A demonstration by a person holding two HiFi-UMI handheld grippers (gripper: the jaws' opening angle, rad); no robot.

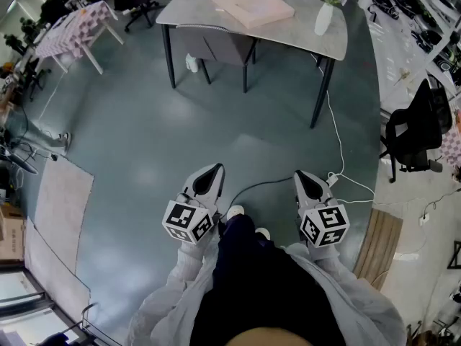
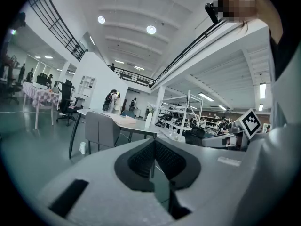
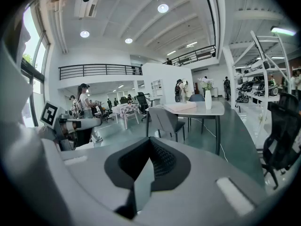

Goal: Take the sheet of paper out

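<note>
Evidently we are only at the approach: we stand well apart from the grey rounded desk [image 1: 302, 34], holding the left gripper [image 1: 213, 173] and the right gripper [image 1: 304, 179] low, each with jaws pressed together on nothing. No sheet of paper shows by itself. We judge it lies in the pale pink flat box [image 1: 250, 6] on that desk, so next we must walk up and spread a gripper.

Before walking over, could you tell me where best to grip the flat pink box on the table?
Pinch the flat pink box at its near edge, coming in low from this side: it lies flat, and the vase stands at its right.
</note>
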